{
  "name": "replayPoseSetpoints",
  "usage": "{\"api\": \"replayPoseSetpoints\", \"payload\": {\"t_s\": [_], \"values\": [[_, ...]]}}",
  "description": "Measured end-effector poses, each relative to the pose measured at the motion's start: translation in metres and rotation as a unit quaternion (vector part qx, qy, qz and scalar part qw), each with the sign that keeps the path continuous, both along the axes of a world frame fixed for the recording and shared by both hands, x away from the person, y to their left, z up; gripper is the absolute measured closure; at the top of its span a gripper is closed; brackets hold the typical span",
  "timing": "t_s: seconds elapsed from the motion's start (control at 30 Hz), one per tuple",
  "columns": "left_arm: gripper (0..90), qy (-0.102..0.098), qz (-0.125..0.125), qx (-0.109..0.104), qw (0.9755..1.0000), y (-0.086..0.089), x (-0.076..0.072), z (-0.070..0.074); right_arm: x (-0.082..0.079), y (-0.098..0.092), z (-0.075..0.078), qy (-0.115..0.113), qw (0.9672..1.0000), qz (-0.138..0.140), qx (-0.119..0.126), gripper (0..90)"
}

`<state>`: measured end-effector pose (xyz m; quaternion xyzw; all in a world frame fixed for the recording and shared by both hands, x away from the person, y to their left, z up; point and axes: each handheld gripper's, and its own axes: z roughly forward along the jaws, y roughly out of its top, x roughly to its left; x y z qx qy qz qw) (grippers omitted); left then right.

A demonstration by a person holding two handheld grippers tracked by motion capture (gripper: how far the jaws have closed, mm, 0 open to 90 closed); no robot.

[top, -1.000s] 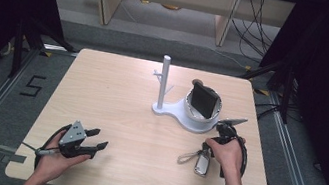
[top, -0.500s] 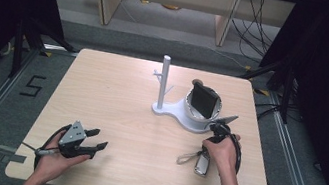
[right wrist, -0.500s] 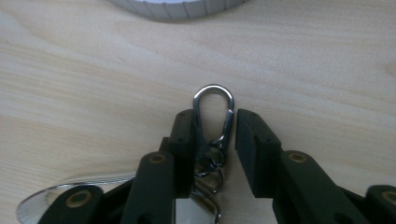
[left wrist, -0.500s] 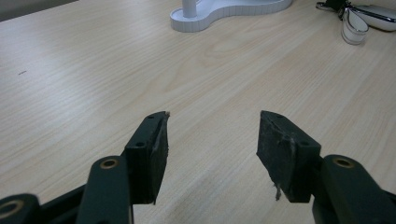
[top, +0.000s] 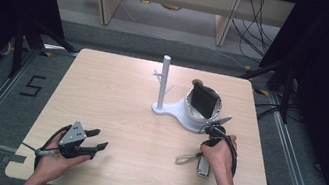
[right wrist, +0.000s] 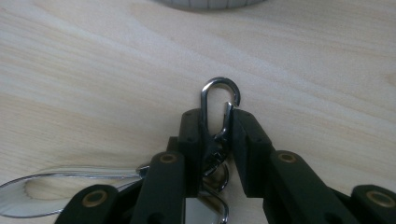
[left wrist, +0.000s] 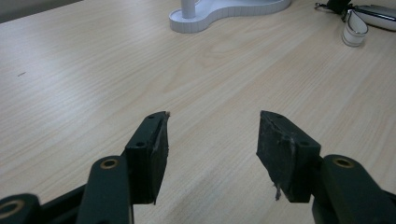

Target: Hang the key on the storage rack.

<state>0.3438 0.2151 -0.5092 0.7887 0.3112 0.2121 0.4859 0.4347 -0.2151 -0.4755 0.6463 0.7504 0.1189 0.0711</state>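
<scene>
My right gripper (right wrist: pixel 217 123) has edged toward the white plastic stand (top: pixel 184 111), its jaws just closing onto the silver metal carabiner clip (right wrist: pixel 219 105) of the key fob (top: pixel 203 166). Lifting and hanging on the stand's post remain, I judge. My left gripper (left wrist: pixel 212 140) idles, jaws apart, well away; nothing blocks the way.

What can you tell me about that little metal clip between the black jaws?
The clip is a small silvery metal snap hook with a rounded top and a sprung gate. It lies flat on the pale wooden table, its loop poking out past the right gripper, whose jaws have just been closing around it. Rings link it to the keyring behind.
</scene>
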Motion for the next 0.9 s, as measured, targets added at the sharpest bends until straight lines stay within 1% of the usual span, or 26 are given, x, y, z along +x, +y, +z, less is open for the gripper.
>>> {"api": "replayPoseSetpoints", "payload": {"t_s": [0.03,0.07,0.1,0.13,0.17,0.2,0.23,0.3,0.33,0.4,0.43,0.5,0.53,0.57,0.6,0.63,0.67,0.7,0.73,0.77,0.8,0.83,0.87,0.9], "values": [[42.9,-0.001,0.001,-0.001,1.0000,0.000,0.000,0.000,-0.001,-0.003,0.002,-0.007,0.9999,0.002,0.012,87.6],[42.9,-0.002,0.001,0.000,1.0000,0.000,0.000,0.000,-0.003,-0.009,0.007,-0.033,0.9988,0.016,0.032,88.1],[43.0,-0.002,0.001,0.000,1.0000,0.000,0.001,0.000,-0.004,-0.011,0.008,-0.031,0.9985,0.025,0.037,88.1],[43.0,-0.002,0.001,0.000,1.0000,0.000,0.001,0.000,-0.004,-0.011,0.008,-0.031,0.9985,0.025,0.037,88.1],[43.0,-0.001,0.002,0.003,1.0000,-0.001,0.000,0.000,-0.004,-0.011,0.007,-0.032,0.9985,0.033,0.029,87.9],[43.0,0.000,0.002,0.003,1.0000,-0.001,0.000,-0.001,-0.005,-0.010,0.003,-0.031,0.9984,0.038,0.028,87.6],[43.0,0.001,0.000,0.002,1.0000,-0.001,0.000,-0.001,-0.005,-0.013,0.000,-0.054,0.9966,0.056,0.028,87.6],[42.9,0.002,-0.001,0.004,1.0000,-0.001,0.000,-0.001,-0.005,-0.014,-0.002,-0.060,0.9957,0.064,0.032,87.6],[42.9,0.000,0.002,0.005,1.0000,-0.001,0.000,-0.001,-0.005,-0.013,0.000,-0.047,0.9970,0.052,0.035,87.6],[42.9,0.001,0.003,0.004,1.0000,-0.001,0.000,-0.001,-0.004,-0.014,0.000,-0.045,0.9970,0.053,0.034,87.7],[42.9,0.000,0.002,0.000,1.0000,0.000,0.000,-0.001,-0.006,-0.014,0.001,-0.048,0.9969,0.049,0.039,88.0],[43.0,0.001,0.004,0.005,1.0000,0.001,0.000,0.000,-0.008,-0.015,0.003,-0.058,0.9962,0.051,0.038,88.3],[42.9,0.001,0.004,0.005,1.0000,0.001,0.000,0.000,-0.008,-0.015,0.003,-0.058,0.9962,0.051,0.038,88.3],[42.9,0.000,0.006,0.008,1.0000,0.002,0.000,0.000,-0.013,-0.015,0.006,-0.077,0.9947,0.049,0.047,88.3],[42.9,0.000,0.004,0.007,1.0000,0.002,0.000,-0.001,-0.015,-0.014,0.008,-0.078,0.9944,0.050,0.050,88.3],[42.9,0.000,0.005,0.007,1.0000,0.001,0.000,-0.001,-0.018,-0.012,0.010,-0.086,0.9926,0.048,0.070,88.4],[42.9,-0.001,0.002,0.002,1.0000,0.001,0.001,-0.002,-0.020,-0.012,0.012,-0.088,0.9919,0.047,0.078,88.3],[42.9,0.000,0.003,0.005,1.0000,0.000,0.000,-0.002,-0.021,-0.014,0.013,-0.112,0.9884,0.066,0.078,88.3],[42.9,0.000,0.002,0.002,1.0000,0.000,0.000,-0.002,-0.021,-0.014,0.013,-0.132,0.9854,0.076,0.076,88.4],[42.9,0.002,0.002,0.004,1.0000,0.000,-0.001,-0.001,-0.023,-0.013,0.015,-0.139,0.9841,0.079,0.078,88.4],[42.9,0.002,0.003,0.004,1.0000,0.000,-0.001,-0.001,-0.025,-0.011,0.016,-0.147,0.9829,0.072,0.083,88.4],[42.9,0.001,0.004,0.006,1.0000,0.000,0.000,-0.001,-0.026,-0.012,0.018,-0.158,0.9790,0.084,0.097,88.4],[42.9,0.000,0.001,0.001,1.0000,0.000,0.000,-0.002,-0.028,-0.011,0.019,-0.178,0.9753,0.091,0.094,88.4],[42.9,0.000,0.002,0.001,1.0000,0.000,0.000,-0.002,-0.029,-0.010,0.020,-0.183,0.9731,0.095,0.103,88.4]]}}
